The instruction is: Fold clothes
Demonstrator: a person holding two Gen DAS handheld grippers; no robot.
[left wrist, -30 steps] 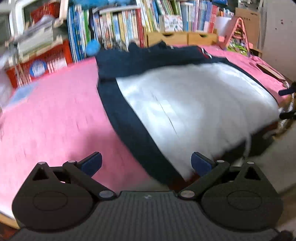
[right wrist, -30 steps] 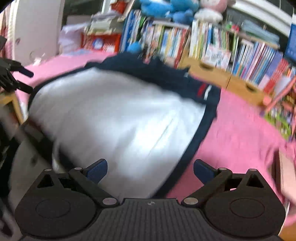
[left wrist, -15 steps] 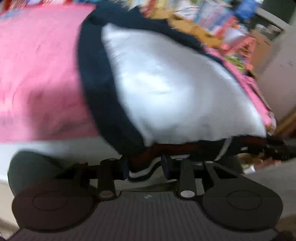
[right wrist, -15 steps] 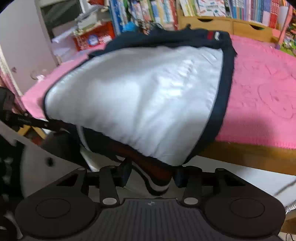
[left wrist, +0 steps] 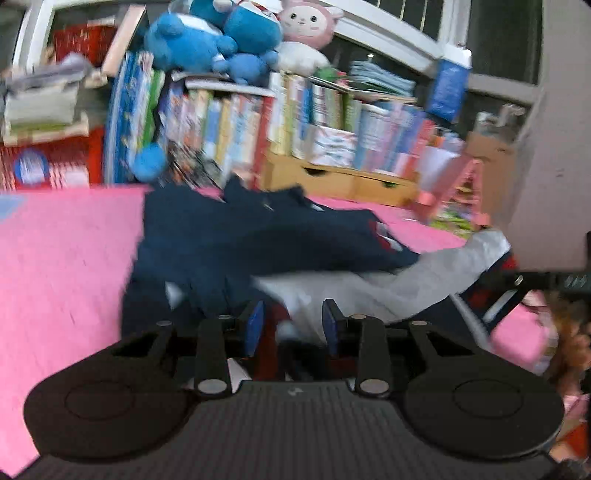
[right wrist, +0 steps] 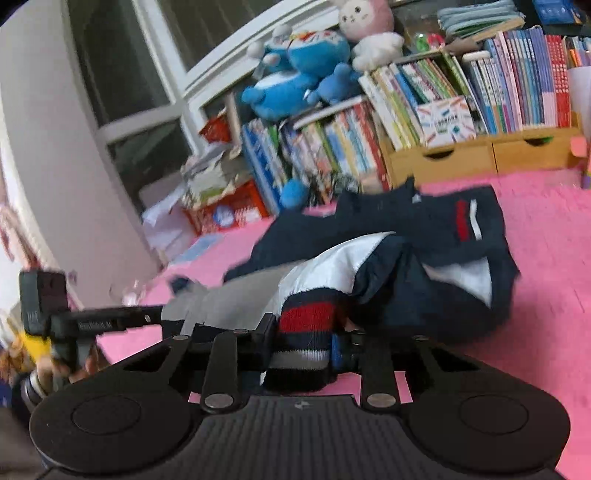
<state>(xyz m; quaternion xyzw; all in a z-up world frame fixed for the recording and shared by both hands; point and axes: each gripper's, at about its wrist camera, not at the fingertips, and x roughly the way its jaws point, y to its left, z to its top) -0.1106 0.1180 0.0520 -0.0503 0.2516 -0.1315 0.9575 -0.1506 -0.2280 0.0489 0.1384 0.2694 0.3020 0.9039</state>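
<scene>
Now both tongs, left and right, clenched on jacket hem, pink mat beneath.

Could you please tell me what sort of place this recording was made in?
Probably a child's bedroom or playroom: plush toys sit on crowded picture books, with a pink mat by a window.

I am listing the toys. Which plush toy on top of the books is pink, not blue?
The pink rabbit plush, rightmost on the books; the plush toys beside it are blue.
</scene>
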